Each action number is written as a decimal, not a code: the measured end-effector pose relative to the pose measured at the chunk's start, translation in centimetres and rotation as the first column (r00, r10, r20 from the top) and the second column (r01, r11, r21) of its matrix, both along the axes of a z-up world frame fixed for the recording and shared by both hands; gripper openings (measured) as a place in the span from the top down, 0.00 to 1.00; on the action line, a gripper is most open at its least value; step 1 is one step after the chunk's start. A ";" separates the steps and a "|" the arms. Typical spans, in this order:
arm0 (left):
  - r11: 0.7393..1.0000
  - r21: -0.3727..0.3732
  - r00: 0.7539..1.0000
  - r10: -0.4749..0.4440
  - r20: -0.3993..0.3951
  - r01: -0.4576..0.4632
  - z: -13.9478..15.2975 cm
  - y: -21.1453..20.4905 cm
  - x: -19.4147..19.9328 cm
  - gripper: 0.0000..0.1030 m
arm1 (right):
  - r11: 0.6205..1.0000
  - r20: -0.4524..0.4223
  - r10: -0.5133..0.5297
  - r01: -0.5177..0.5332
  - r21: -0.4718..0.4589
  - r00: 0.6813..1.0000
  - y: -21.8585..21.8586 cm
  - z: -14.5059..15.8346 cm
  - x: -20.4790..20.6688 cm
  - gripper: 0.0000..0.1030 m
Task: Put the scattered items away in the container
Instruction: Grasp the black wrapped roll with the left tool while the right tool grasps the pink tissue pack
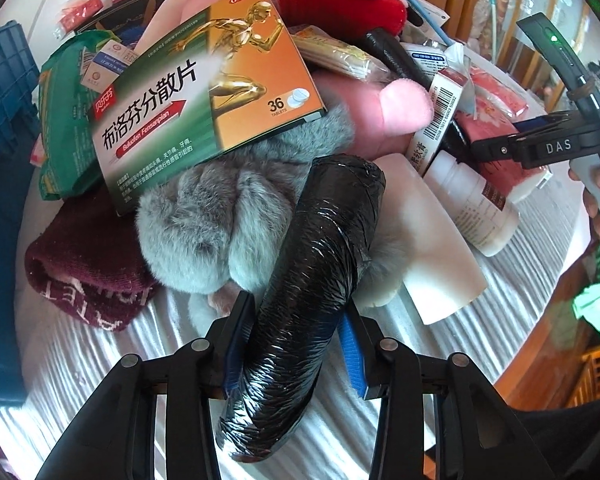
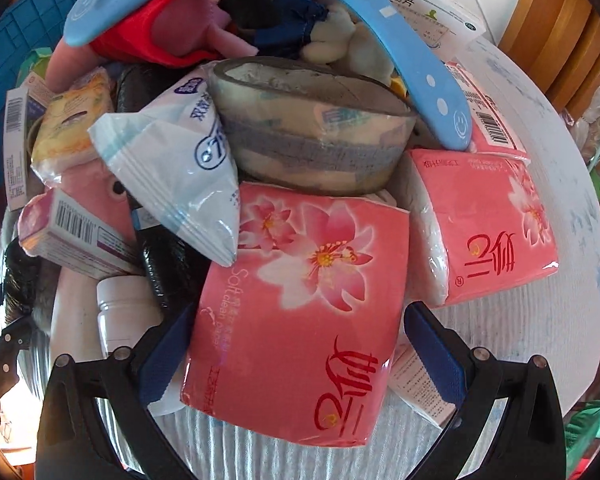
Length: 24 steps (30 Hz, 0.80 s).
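Left wrist view: left gripper (image 1: pixel 296 344) has its blue-padded jaws closed onto a black plastic-wrapped roll (image 1: pixel 312 288).
Roll look: glossy, crinkled black film, cylinder shape, tilted up and away from the camera.
Roll position: between both pads, its far end leaning on a grey furry toy (image 1: pixel 220 220) beside a white block (image 1: pixel 432 236).
Nearby: green-and-orange medicine box (image 1: pixel 204 96) atop the pile; blue crate (image 1: pixel 4 128) at the left edge.
Right wrist view: right gripper (image 2: pixel 296 340) jaws spread wide, one either side of a pink tissue pack (image 2: pixel 300 312).
Pack look: pink wrapper, lily print, red characters.
Pack position: lying on the striped cloth (image 2: pixel 500 320), between the pads; contact cannot be told.
Beside it: second pink pack (image 2: pixel 496 224).
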<state>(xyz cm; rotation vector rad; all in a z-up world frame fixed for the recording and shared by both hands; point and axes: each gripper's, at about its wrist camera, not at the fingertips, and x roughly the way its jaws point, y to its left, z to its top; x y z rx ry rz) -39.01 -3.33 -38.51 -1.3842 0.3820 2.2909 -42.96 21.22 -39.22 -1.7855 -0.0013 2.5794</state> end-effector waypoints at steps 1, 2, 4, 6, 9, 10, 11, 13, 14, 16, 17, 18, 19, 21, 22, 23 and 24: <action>1.000 0.002 1.000 0.000 0.000 0.000 0.1 0.0 0.1 0.62 | 1.000 0.003 -0.002 0.002 -0.011 1.000 0.2 -0.3 0.0 0.00; 1.000 0.003 1.000 -0.001 0.000 0.001 0.2 -0.1 0.3 0.62 | 1.000 0.008 -0.003 0.003 -0.020 1.000 0.3 -0.3 0.1 0.00; 1.000 0.005 1.000 0.000 -0.001 0.000 0.4 -0.1 0.5 0.62 | 0.999 0.018 -0.004 0.005 -0.040 1.000 0.5 -0.5 0.2 0.02; 1.000 0.005 1.000 0.002 -0.005 -0.002 0.7 -0.2 0.8 0.62 | 0.999 0.016 -0.003 0.004 -0.051 1.000 0.6 -0.4 0.4 0.09; 1.000 0.007 1.000 0.008 -0.008 -0.008 1.5 -0.9 0.3 0.62 | 0.999 0.013 0.023 -0.022 -0.031 1.000 0.3 -0.1 0.6 0.15; 1.000 0.005 1.000 0.009 -0.011 -0.009 1.6 -1.0 0.3 0.63 | 0.999 0.013 0.027 -0.027 -0.027 1.000 0.3 0.0 0.7 0.18; 1.000 0.004 1.000 0.011 -0.013 -0.011 1.8 -1.1 0.4 0.63 | 0.999 0.013 0.028 -0.028 -0.027 1.000 0.4 0.2 0.7 0.19; 1.000 0.004 1.000 0.016 -0.017 -0.016 2.2 -1.2 0.6 0.63 | 0.999 0.007 0.028 -0.028 -0.029 1.000 0.5 0.6 1.0 0.20; 1.000 0.004 1.000 0.017 -0.021 -0.017 2.4 -1.3 0.6 0.64 | 0.999 0.002 0.029 -0.029 -0.030 1.000 0.5 0.9 1.1 0.20; 1.000 0.006 0.999 0.020 -0.030 -0.020 2.5 -1.4 0.7 0.64 | 0.999 -0.010 0.034 -0.034 -0.029 0.999 0.5 1.6 1.3 0.20; 1.000 0.008 0.999 0.022 -0.035 -0.022 2.1 -1.7 1.2 0.64 | 0.999 -0.017 0.037 -0.038 -0.029 0.999 0.5 2.0 1.4 0.20; 1.000 0.007 0.999 0.024 -0.041 -0.024 2.4 -1.7 1.4 0.64 | 0.999 -0.021 0.040 -0.041 -0.030 0.999 0.4 2.4 1.4 0.20; 1.000 0.008 0.999 0.027 -0.045 -0.026 2.8 -1.7 1.5 0.65 | 0.999 -0.026 0.043 -0.043 -0.030 0.999 0.5 2.8 1.5 0.20; 0.999 0.006 0.998 0.033 -0.059 -0.032 3.6 -1.8 1.7 0.65 | 0.998 -0.040 0.045 -0.046 -0.032 0.998 0.9 3.7 1.9 0.20; 0.999 0.008 0.997 0.037 -0.064 -0.037 4.0 -1.8 1.8 0.66 | 0.998 -0.048 0.044 -0.046 -0.034 0.998 1.1 4.2 2.1 0.20; 0.999 0.005 0.997 0.041 -0.069 -0.041 4.5 -2.0 1.9 0.67 | 0.998 -0.055 0.043 -0.045 -0.035 0.998 1.2 4.7 2.2 0.20; 0.999 -0.002 0.996 0.046 -0.075 -0.046 4.8 -1.7 2.0 0.67 | 0.998 -0.062 0.043 -0.046 -0.036 0.997 1.4 5.2 2.3 0.20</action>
